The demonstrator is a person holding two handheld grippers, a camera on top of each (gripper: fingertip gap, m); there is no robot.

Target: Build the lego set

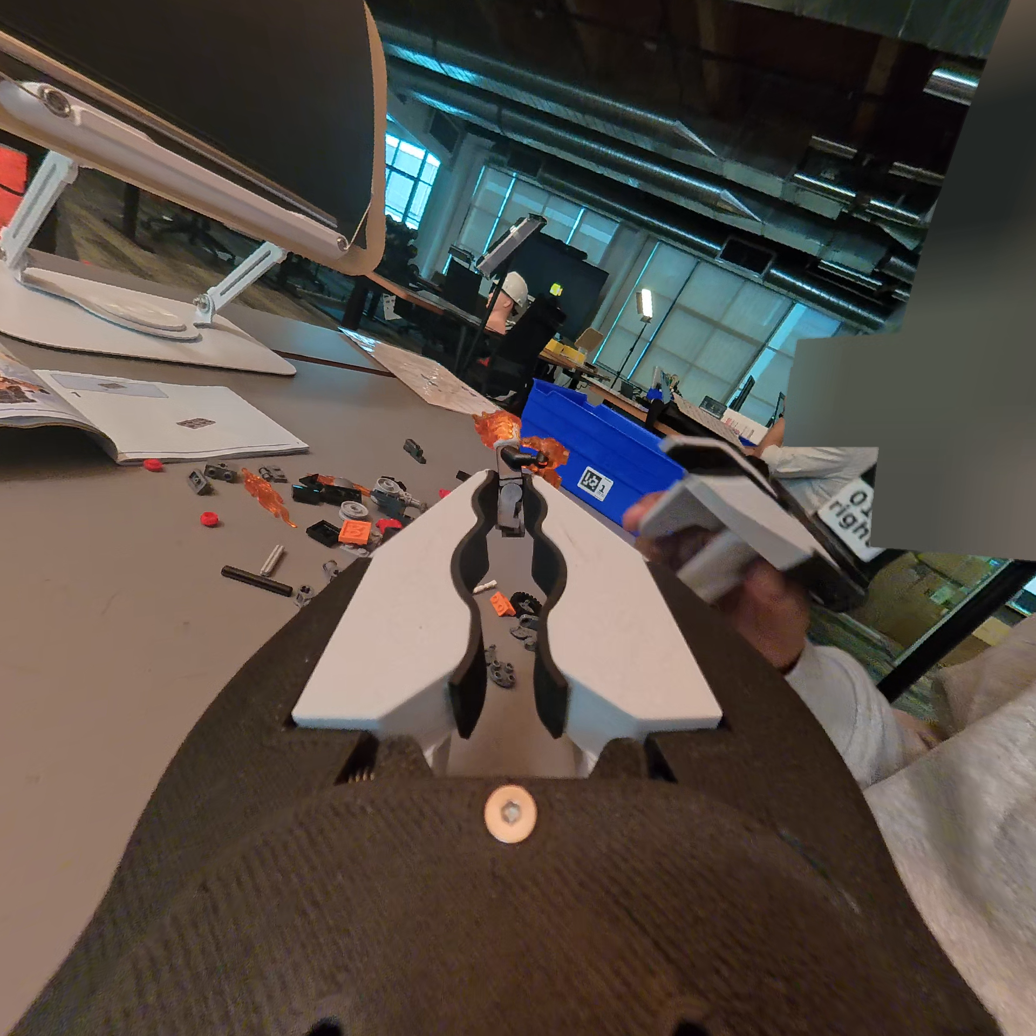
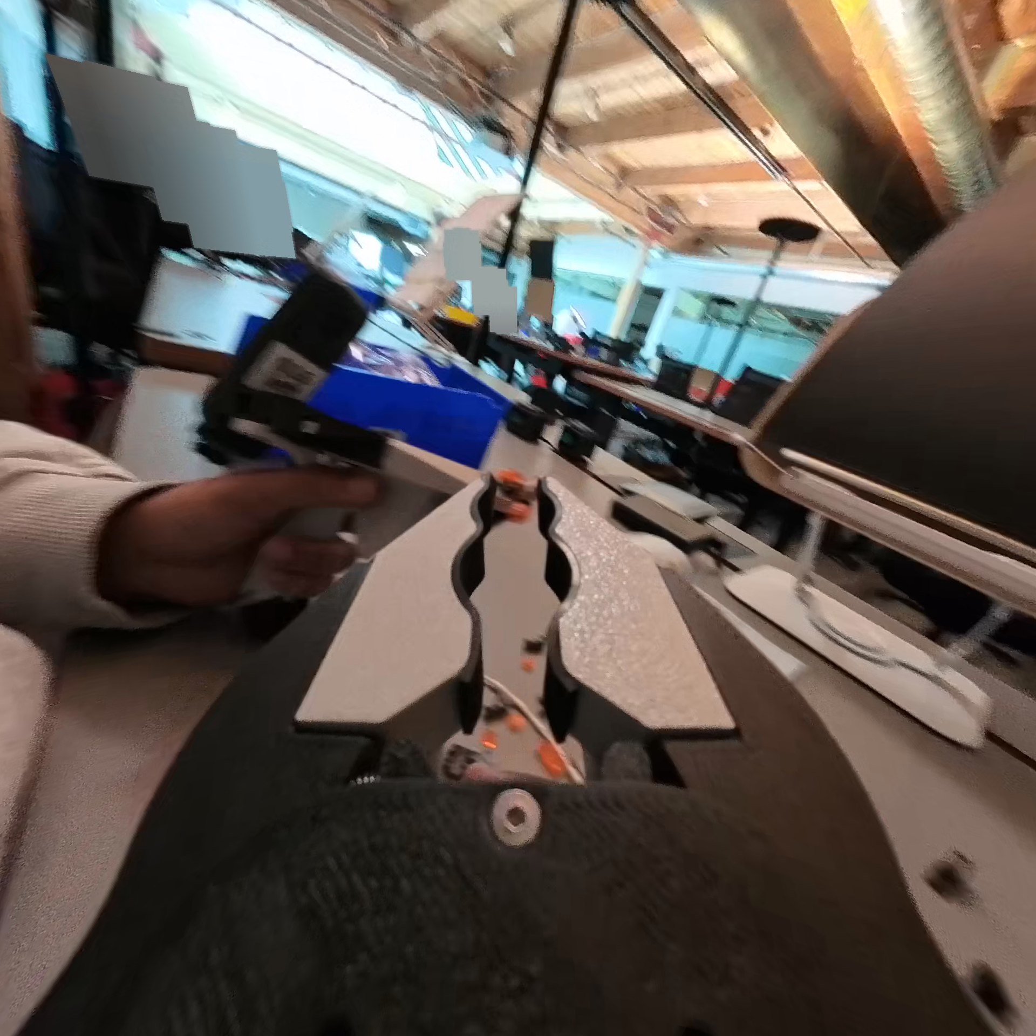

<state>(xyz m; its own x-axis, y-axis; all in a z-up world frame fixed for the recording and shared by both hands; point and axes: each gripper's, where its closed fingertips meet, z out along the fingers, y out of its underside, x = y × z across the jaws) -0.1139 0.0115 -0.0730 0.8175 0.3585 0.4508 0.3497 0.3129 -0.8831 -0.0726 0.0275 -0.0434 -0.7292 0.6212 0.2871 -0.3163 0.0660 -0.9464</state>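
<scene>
blue bin (image 1: 594,448) far edge of table (image 1: 112,616) | white stand (image 1: 140,319) left, tilted

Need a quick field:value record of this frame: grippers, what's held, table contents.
left gripper: shut on dark minifigure with orange flame pieces, lifted off table
right gripper: around small orange piece; view blurred, grip unclear
loose parts: scattered on grey table
instruction booklet: open, far left
blue bin: behind minifigure

Loose lego pieces (image 1: 336,504) crowd the table (image 1: 112,644) ahead; blue bin (image 1: 594,448) blocks the right.
</scene>
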